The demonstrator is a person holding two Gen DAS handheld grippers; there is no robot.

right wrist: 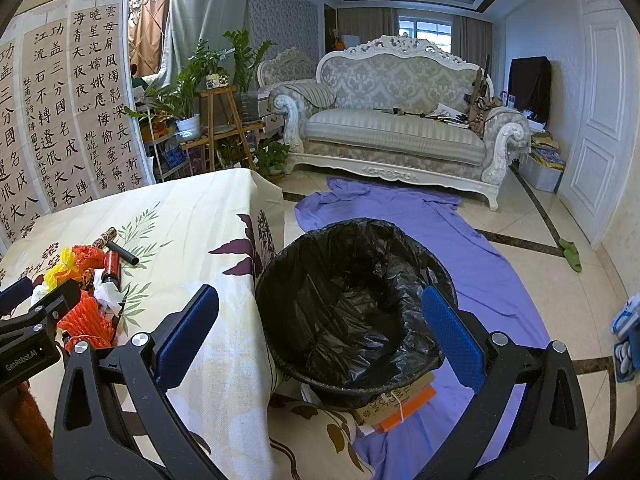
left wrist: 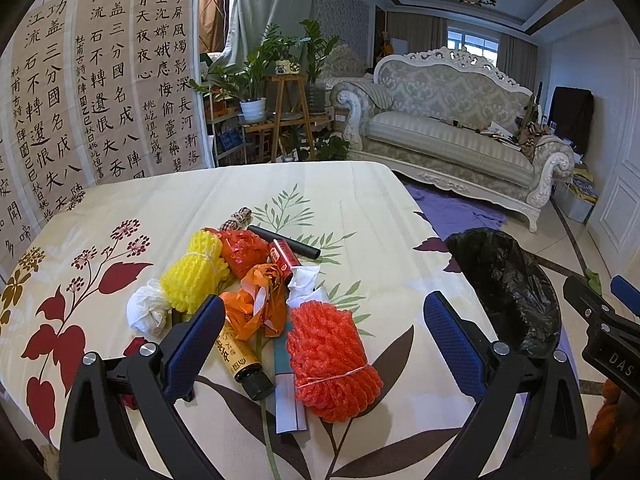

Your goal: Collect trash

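The left wrist view looks forward and down over the cream floral-cloth tabletop (left wrist: 352, 200), close above a heap of coloured foam nets and plastic wrappers (left wrist: 256, 280). The right wrist view sits further right, facing the black-lined round bin (right wrist: 352, 304) near below. Both share the heap, bin and ornate white sofa (left wrist: 452, 120).

Soft daylight from the far window (left wrist: 474, 42); sharp, fisheye-bent edges.
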